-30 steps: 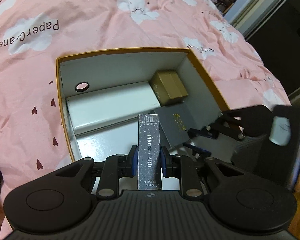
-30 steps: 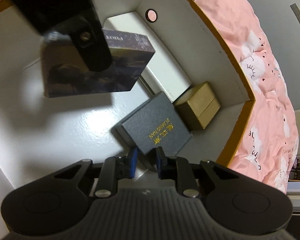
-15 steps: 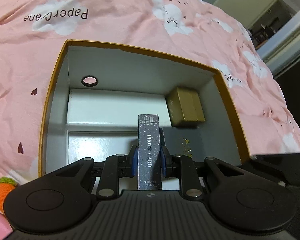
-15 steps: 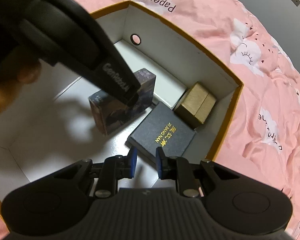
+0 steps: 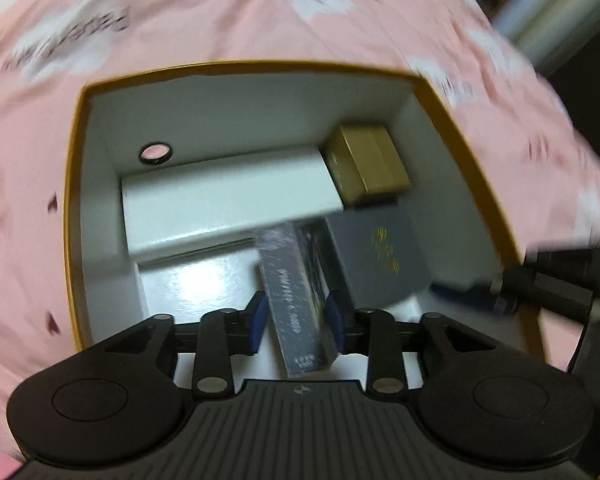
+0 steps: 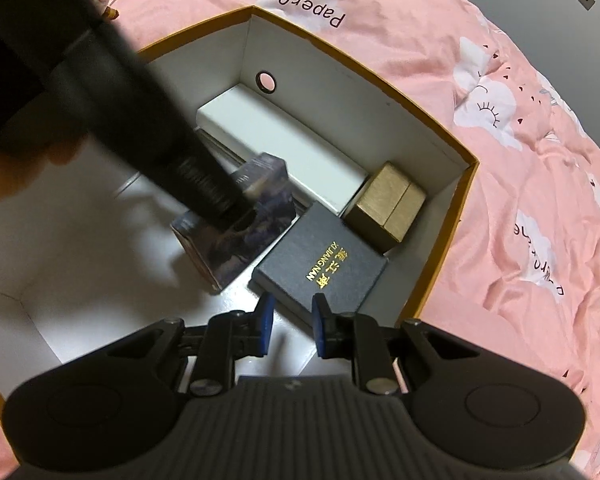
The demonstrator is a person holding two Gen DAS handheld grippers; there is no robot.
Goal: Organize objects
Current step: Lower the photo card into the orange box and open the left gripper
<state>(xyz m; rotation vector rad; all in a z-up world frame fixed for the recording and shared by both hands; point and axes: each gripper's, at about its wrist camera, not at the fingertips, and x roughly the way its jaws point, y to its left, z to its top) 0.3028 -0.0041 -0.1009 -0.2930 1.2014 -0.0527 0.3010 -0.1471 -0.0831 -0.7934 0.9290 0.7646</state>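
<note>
The dark photo card box stands tilted on the white floor of the orange-rimmed carton. It is between the jaws of my left gripper, which are opening; a gap shows beside the left pad. In the right wrist view the same box rests on the floor of the carton beside a dark grey case with gold letters, under the left gripper's arm. My right gripper hovers over the grey case, jaws nearly together with nothing between them.
A long white box lies along the carton's far wall, with a small gold box at its right end. A finger hole pierces the far wall. A pink cloud-print quilt surrounds the carton.
My left jaws have spread and the photo card box, upright in their grip before, now leans loose between them. The right wrist view shifted a little over the carton.
</note>
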